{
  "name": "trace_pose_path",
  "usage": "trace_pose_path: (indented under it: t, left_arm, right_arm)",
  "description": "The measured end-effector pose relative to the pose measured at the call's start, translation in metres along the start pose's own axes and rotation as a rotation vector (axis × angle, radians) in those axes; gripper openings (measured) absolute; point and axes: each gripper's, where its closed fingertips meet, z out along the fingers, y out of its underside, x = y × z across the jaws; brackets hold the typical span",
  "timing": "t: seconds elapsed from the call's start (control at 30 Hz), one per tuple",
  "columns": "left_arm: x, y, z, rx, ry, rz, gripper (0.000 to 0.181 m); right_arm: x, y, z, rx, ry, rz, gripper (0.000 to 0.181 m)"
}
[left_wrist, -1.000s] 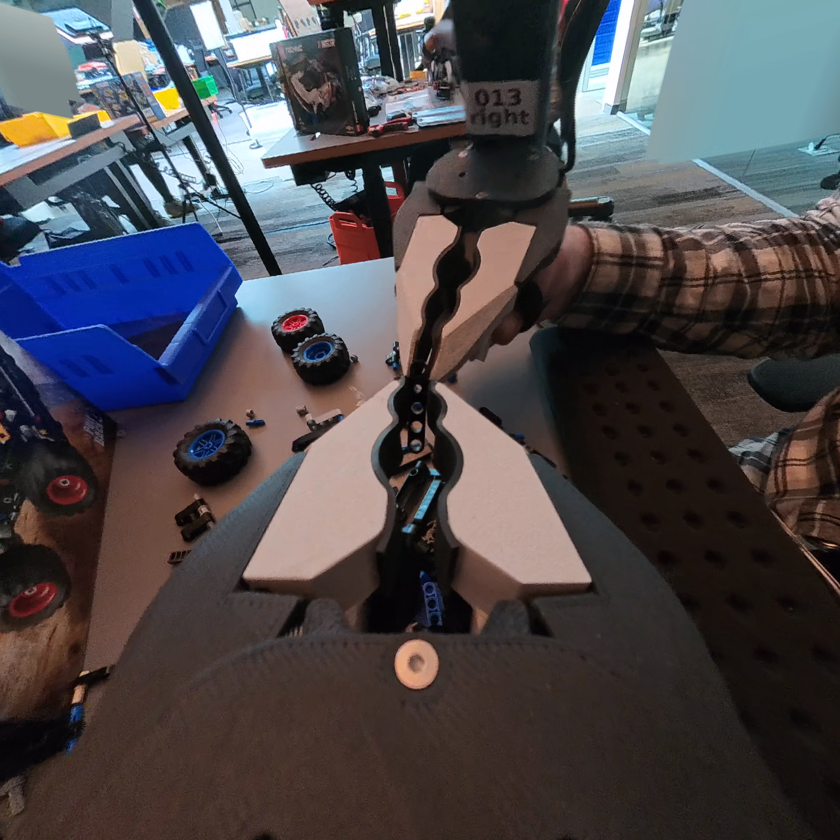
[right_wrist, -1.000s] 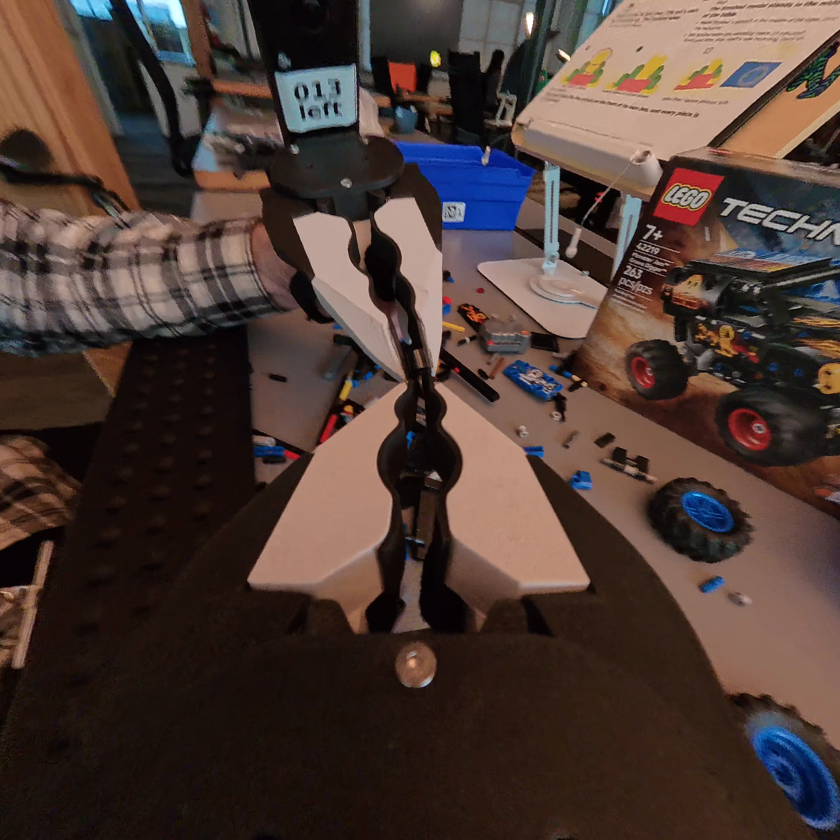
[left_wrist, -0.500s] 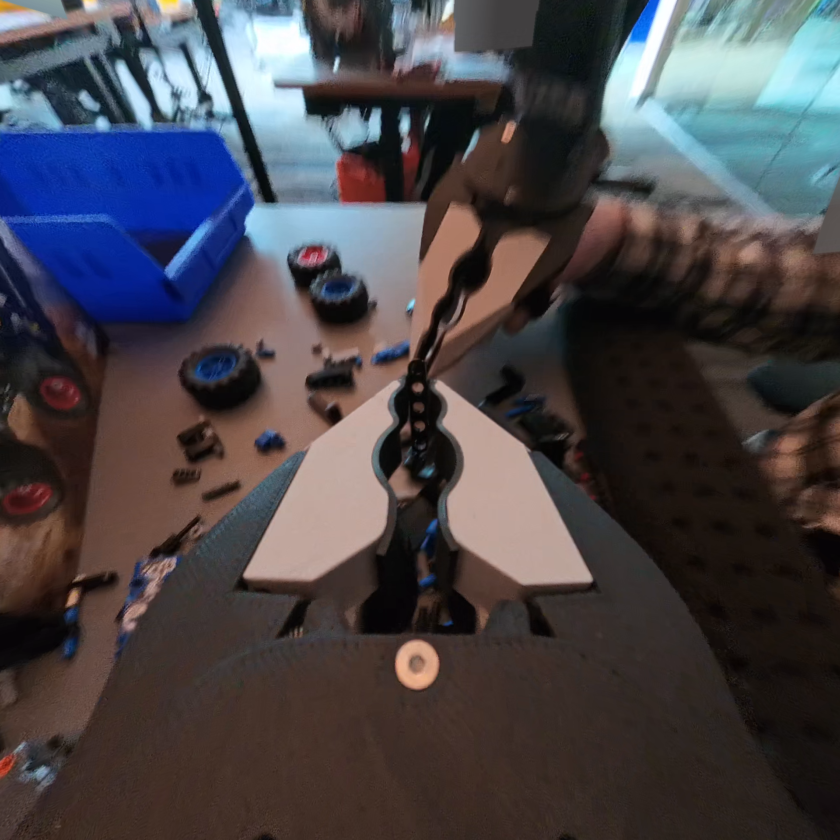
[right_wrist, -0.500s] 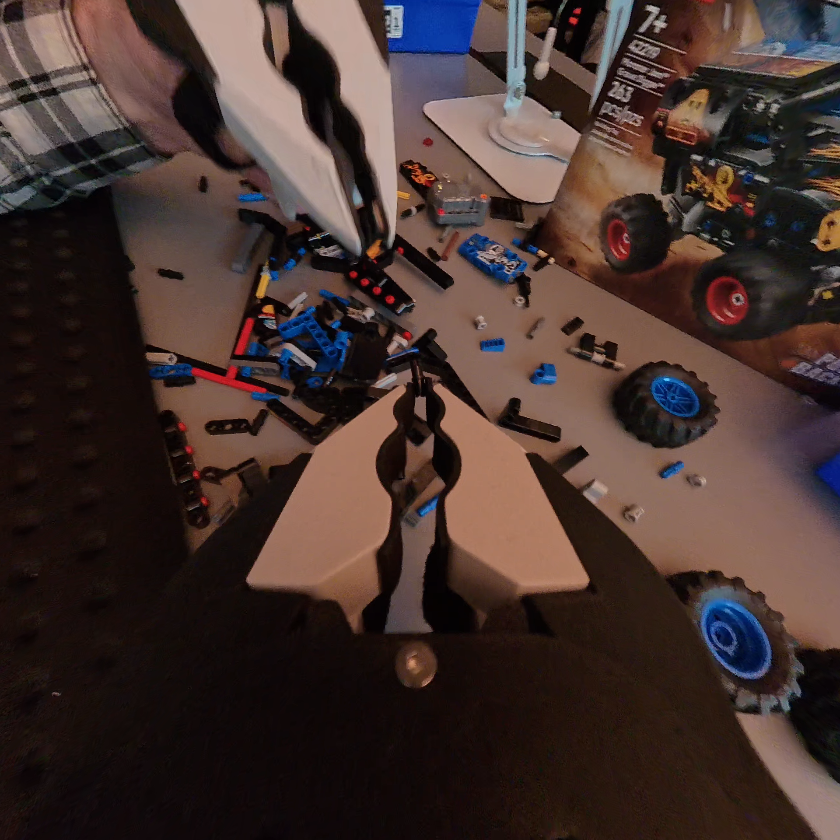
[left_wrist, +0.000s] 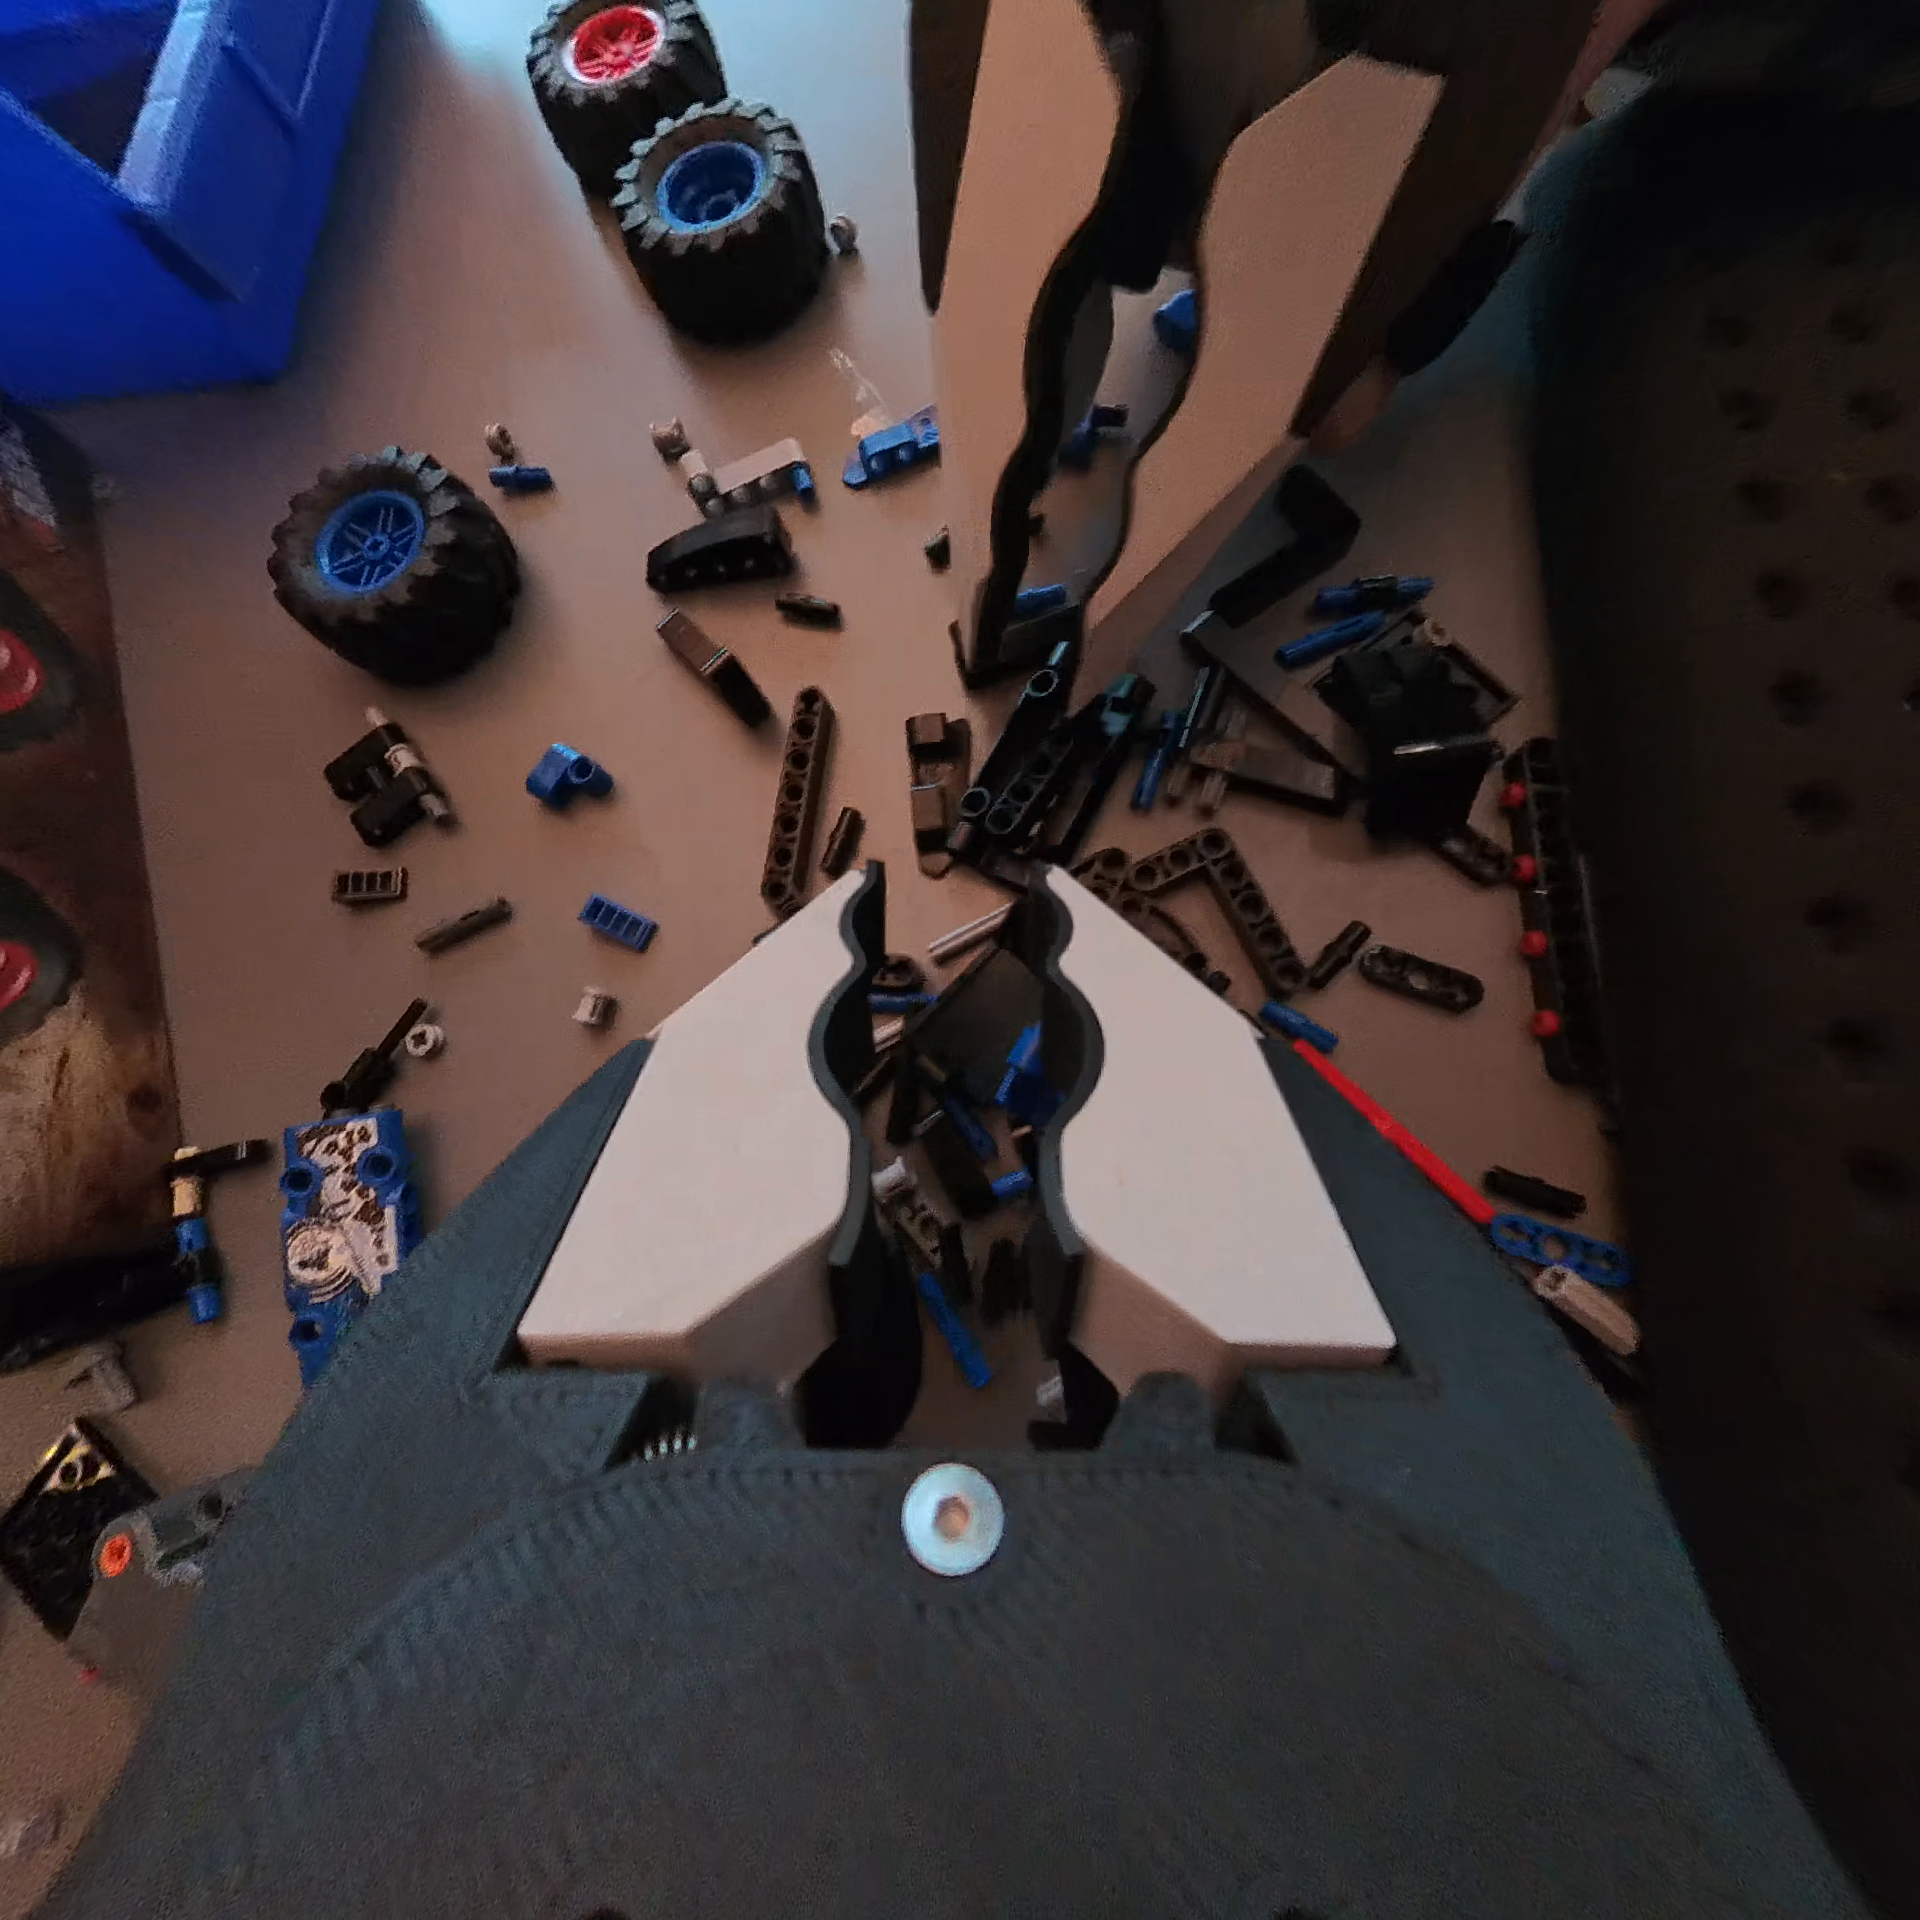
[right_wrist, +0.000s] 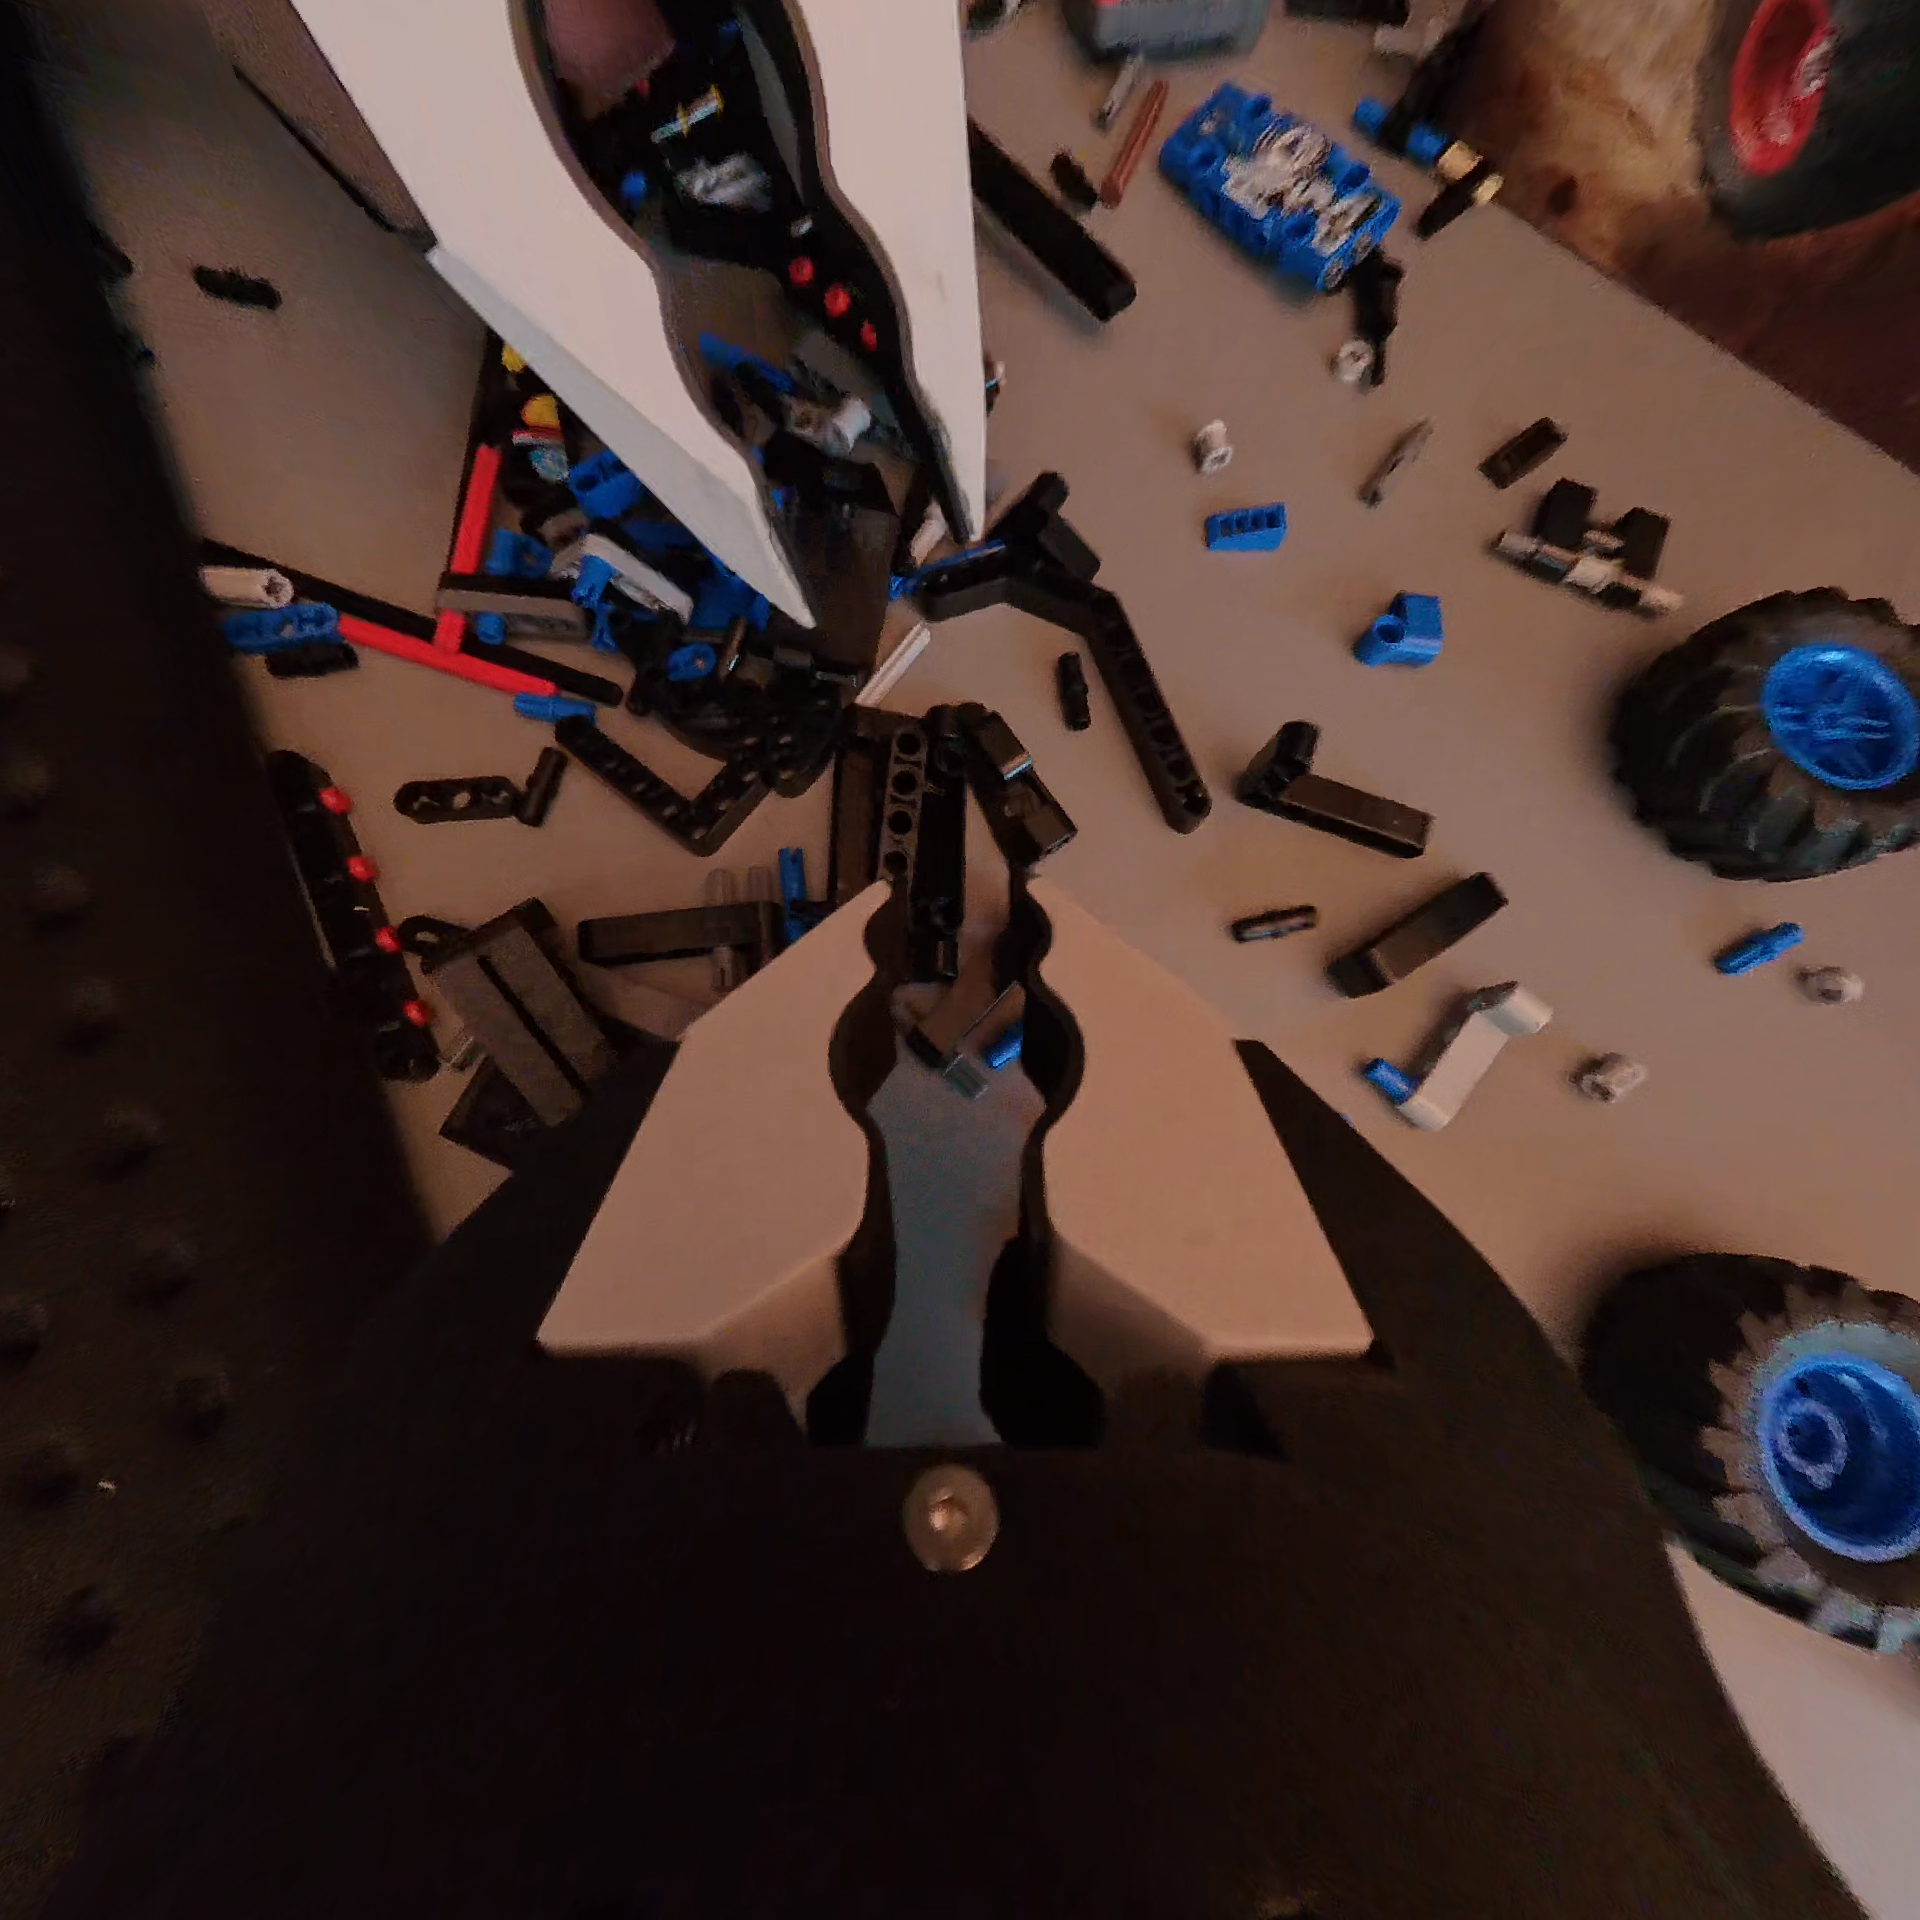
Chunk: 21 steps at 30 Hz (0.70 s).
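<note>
1. Tongs: left tongs (left_wrist: 961, 894) spread, empty, above a pile of small parts (left_wrist: 1049, 769) on the counter (left_wrist: 260, 810).
2. Right tongs (right_wrist: 961, 899) spread, empty, black holed beam (right_wrist: 914, 821) at twelve o'clock.
3. Parts look light, rigid, slippery; pinch the beam across its narrow sides.

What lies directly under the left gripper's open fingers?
Under the left gripper: a heap of black beams and blue pins on the table. The fingers cover whatever lies beneath them.
</note>
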Motion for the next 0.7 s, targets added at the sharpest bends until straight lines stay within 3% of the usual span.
trace_pose_path:
  t: [0.07, 0.33, 0.47, 0.7]
  left_arm:
    - [0.004, 0.001, 0.004, -0.025, -0.001, 0.028, 0.027]
    - [0.024, -0.018, 0.014, 0.012, -0.02, 0.201, 0.021]
    - [0.027, -0.004, 0.034, -0.126, -0.061, 0.319, 0.021]
    - [0.026, -0.01, 0.04, -0.093, -0.035, 0.234, 0.0]
  right_arm:
    - [-0.004, 0.001, 0.004, -0.021, -0.03, 0.007, 0.0]
    - [-0.003, -0.006, 0.001, 0.034, -0.05, 0.078, 0.0]
    - [-0.003, 0.0, 0.003, 0.019, -0.057, 0.098, 0.0]
    - [0.001, 0.002, -0.007, 0.069, -0.055, 0.128, 0.009]
